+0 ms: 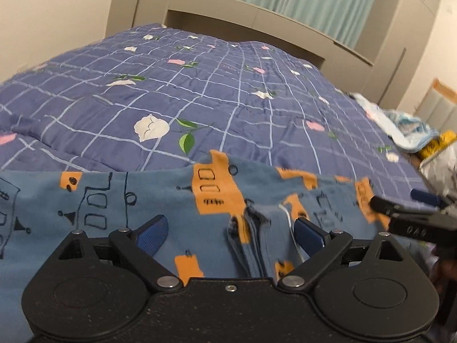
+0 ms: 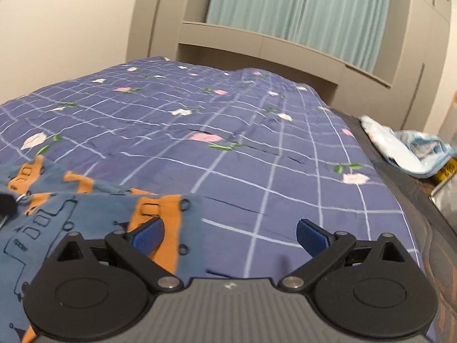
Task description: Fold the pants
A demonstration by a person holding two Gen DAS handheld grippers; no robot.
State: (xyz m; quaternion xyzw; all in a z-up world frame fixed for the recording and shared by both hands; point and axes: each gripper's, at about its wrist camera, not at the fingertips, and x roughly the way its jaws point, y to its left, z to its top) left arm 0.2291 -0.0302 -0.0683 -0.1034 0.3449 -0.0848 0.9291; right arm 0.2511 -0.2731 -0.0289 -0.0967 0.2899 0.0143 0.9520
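Note:
Blue pants with orange patches and black line drawings lie flat on the bed near its front edge. My left gripper hovers open over them, a bunched fold of the fabric lying loose between its blue pads, not pinched. The right gripper shows at the right edge of the left wrist view, over the pants' right end. In the right wrist view the right gripper stands open over the right edge of the pants, its left pad above the cloth, its right pad above bare quilt.
A purple-blue checked quilt with flowers covers the bed. A beige headboard unit and pale green curtain stand behind. Light blue cloth and a yellow object lie off the bed's right side.

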